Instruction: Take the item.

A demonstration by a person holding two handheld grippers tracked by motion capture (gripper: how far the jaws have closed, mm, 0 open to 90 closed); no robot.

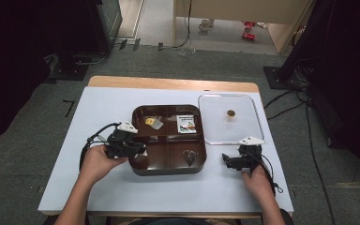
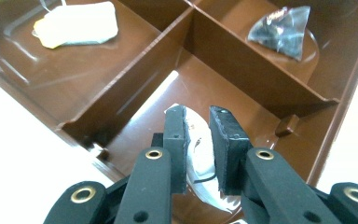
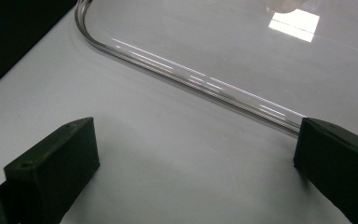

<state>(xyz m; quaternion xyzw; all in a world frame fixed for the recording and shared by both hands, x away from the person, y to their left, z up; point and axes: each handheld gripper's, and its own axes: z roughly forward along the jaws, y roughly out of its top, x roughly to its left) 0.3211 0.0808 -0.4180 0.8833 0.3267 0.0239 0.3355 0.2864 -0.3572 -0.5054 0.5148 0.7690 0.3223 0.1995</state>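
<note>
A brown tray (image 1: 168, 171) with four compartments sits mid-table. My left gripper (image 1: 138, 151) reaches into its near left compartment. In the left gripper view, this gripper (image 2: 198, 114) has its jaws close together on a white shiny sachet (image 2: 200, 149) just above the tray floor. A yellow-and-white tea bag (image 2: 77, 25) lies in the far left compartment and a dark pyramid bag (image 2: 282, 32) in the near right one. My right gripper (image 1: 227, 160) rests open on the white table by the clear lid (image 1: 243, 129). Nothing is between the jaws of the right gripper (image 3: 196, 140).
A printed packet (image 1: 186, 124) lies in the tray's far right compartment. The clear lid carries a small brown knob (image 1: 231, 113), and its rounded rim (image 3: 191, 79) runs just beyond my right jaws. The tray's dividers (image 2: 242, 70) stand around my left jaws.
</note>
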